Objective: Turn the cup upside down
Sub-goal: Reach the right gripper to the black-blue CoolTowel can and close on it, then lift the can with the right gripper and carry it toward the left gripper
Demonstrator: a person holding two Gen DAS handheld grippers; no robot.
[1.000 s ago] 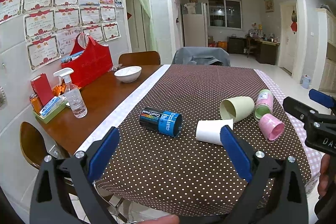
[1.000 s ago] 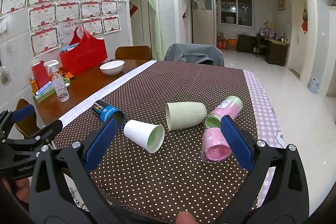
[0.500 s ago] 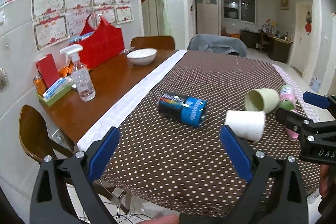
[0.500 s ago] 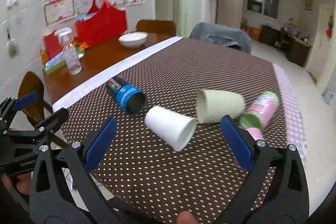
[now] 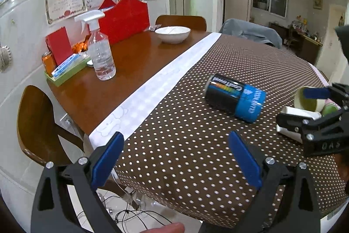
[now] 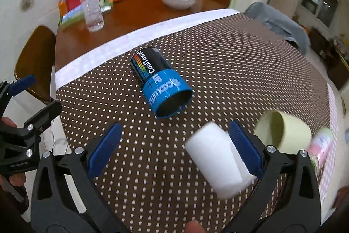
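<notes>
Both tools stand wide with nothing between their blue pads. Right tool [image 6: 175, 143] hangs over the near edge of the table [image 6: 250, 62], its right pad [image 6: 244, 145] just beside the white cup [image 6: 216, 158], which lies on its side on the dotted brown cloth; whether pad and cup touch I cannot tell. Left tool [image 5: 176, 158] hovers above the near left corner of the cloth, well apart from every cup. A blue and black cup [image 6: 160, 84] lies on its side further in, its mouth turned toward the near edge. A pale green cup [image 6: 281, 132] lies tipped beside the white one, with a pink cup [image 6: 320, 147] blurred at the right edge. On the bare wood at the far left corner stand a spray bottle [image 5: 101, 51], a white bowl [image 5: 173, 33] and a red bag [image 5: 125, 16].
</notes>
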